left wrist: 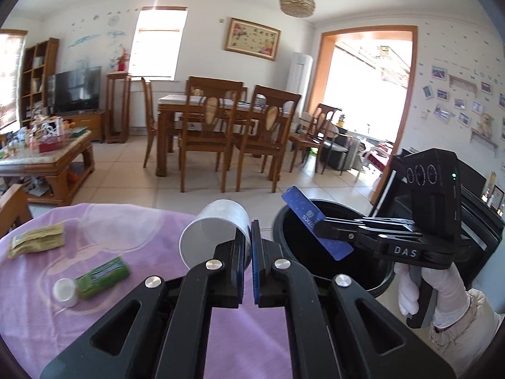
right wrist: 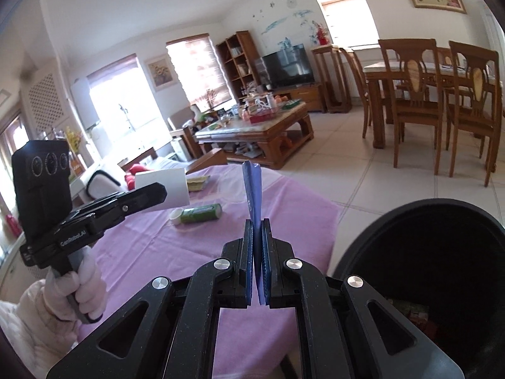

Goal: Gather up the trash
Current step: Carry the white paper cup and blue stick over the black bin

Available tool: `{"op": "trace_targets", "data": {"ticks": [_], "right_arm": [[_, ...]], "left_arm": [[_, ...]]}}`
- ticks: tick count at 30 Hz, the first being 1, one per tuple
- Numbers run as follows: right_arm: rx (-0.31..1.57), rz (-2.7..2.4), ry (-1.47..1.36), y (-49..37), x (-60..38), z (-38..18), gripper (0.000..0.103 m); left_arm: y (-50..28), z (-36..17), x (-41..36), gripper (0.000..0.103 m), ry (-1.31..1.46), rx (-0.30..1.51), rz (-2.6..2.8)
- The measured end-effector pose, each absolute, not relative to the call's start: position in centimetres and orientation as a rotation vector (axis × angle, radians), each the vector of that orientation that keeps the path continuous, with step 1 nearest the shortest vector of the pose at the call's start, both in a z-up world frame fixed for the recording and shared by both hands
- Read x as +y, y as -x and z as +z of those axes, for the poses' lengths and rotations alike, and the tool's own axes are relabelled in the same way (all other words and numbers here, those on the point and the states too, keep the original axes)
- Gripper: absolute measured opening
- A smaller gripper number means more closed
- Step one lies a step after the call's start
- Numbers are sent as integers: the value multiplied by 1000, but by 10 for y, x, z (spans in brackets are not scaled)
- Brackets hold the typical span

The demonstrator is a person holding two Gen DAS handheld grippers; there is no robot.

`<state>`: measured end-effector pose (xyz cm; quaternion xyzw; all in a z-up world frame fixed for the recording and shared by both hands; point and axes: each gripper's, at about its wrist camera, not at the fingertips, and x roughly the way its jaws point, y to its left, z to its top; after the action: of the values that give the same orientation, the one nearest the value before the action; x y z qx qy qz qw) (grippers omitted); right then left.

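Observation:
My left gripper [left wrist: 249, 230] is shut on the rim of a white paper cup [left wrist: 214, 230], held tilted above the purple-clothed table [left wrist: 126, 240]. My right gripper [right wrist: 257, 224] is shut on a flat blue packet [right wrist: 253, 189]; in the left wrist view that gripper [left wrist: 318, 225] holds the blue packet [left wrist: 311, 221] over the open black trash bin [left wrist: 331, 221]. The bin [right wrist: 419, 252] also shows at the right of the right wrist view, with some trash at its bottom. The cup [right wrist: 164, 189] and the left gripper [right wrist: 157, 195] show in the right wrist view.
On the table lie a green packet [left wrist: 102, 276], a small white cap [left wrist: 65, 292] and a yellowish sachet [left wrist: 36, 240]. Beyond stand a wooden dining table with chairs [left wrist: 227, 117], a cluttered coffee table [left wrist: 47, 158] and a tiled floor.

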<state>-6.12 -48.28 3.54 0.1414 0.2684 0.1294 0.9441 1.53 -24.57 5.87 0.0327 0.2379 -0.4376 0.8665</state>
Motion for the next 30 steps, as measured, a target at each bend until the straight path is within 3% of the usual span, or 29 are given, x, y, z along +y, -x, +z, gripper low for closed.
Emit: {"op": "trace_targets", "data": {"ticks": [19, 30], "right_arm": [[532, -17, -483, 143, -636, -21, 6], [545, -87, -515, 145, -659, -52, 6]], "left_arm": [[10, 10, -398, 5, -192, 618, -1127], [6, -28, -430, 5, -265, 709, -1126]]}}
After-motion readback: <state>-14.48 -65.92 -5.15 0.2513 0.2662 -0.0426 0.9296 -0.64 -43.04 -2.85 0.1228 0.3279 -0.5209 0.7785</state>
